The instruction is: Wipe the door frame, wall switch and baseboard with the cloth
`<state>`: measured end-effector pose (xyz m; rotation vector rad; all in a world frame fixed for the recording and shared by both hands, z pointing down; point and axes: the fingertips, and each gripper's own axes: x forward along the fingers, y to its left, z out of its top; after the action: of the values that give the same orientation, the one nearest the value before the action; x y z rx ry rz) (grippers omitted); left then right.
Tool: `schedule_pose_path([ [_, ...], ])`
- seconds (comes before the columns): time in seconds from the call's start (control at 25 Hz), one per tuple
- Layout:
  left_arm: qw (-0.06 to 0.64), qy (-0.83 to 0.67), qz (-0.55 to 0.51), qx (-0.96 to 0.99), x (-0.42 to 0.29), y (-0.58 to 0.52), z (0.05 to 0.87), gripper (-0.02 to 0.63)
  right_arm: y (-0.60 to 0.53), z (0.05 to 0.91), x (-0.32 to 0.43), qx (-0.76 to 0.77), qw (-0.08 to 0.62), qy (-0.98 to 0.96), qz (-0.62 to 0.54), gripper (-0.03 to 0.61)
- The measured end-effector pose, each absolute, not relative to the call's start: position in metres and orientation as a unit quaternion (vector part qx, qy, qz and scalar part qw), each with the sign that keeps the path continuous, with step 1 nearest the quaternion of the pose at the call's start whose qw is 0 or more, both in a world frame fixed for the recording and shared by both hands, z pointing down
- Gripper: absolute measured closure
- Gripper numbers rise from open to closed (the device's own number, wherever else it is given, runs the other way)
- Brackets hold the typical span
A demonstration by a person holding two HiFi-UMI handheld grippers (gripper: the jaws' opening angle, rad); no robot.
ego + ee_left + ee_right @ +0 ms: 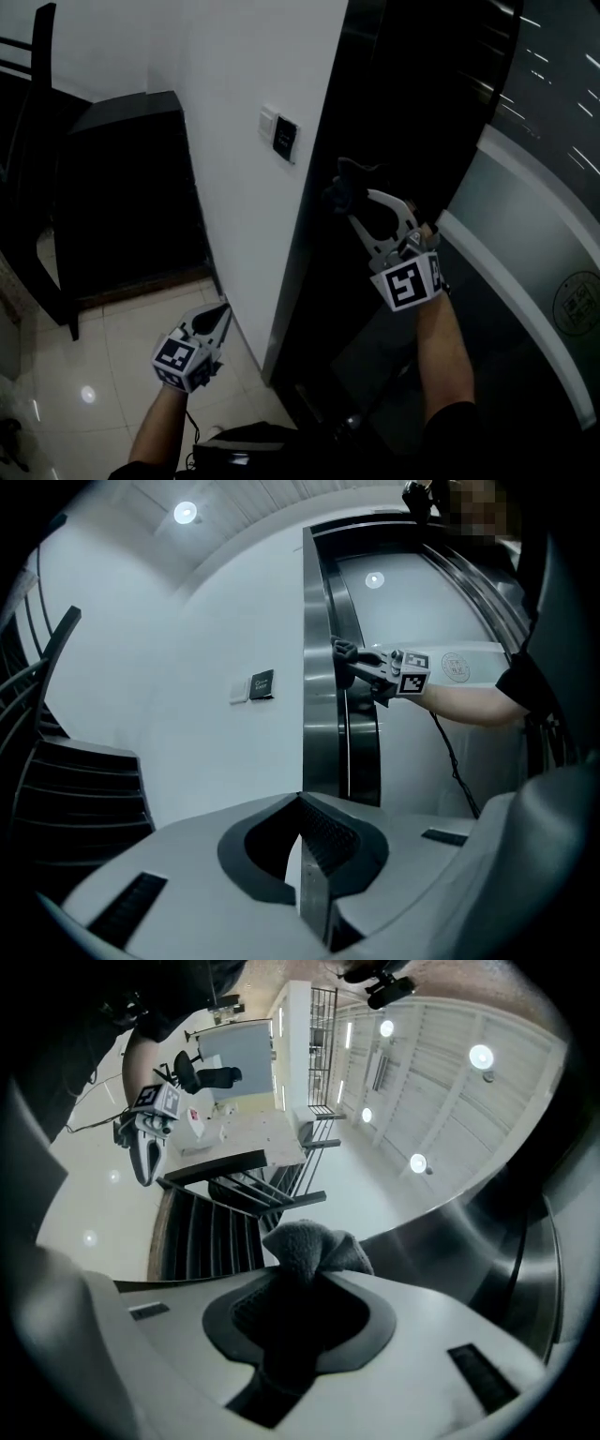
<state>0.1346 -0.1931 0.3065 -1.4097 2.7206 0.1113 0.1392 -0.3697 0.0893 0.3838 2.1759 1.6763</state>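
Observation:
My right gripper (354, 204) is raised at chest height and shut on a dark grey cloth (343, 184), which is pressed against the dark door frame (323, 244). In the right gripper view the bunched cloth (314, 1244) sticks out of that gripper (312, 1277), beside the frame's shiny metal face (487, 1241). The wall switch (285, 139) is a dark plate on the white wall, left of the frame; it also shows in the left gripper view (262, 683). My left gripper (223, 311) hangs low near the wall's foot, jaws together on nothing (305, 808).
A dark cabinet (131, 178) and a black chair back (39, 112) stand to the left on glossy cream floor tiles (103, 356). Right of the frame is a glass door with a frosted band (525, 253). A cable runs down from my right arm (448, 752).

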Motion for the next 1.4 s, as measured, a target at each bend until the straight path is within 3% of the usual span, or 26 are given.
schedule_pose_path([
  [1.4,-0.03,0.873,0.027,-0.486,0.129,-0.171,0.35,0.612,-0.367,0.279,0.143,0.18,0.042,0.815,0.549,0.492],
])
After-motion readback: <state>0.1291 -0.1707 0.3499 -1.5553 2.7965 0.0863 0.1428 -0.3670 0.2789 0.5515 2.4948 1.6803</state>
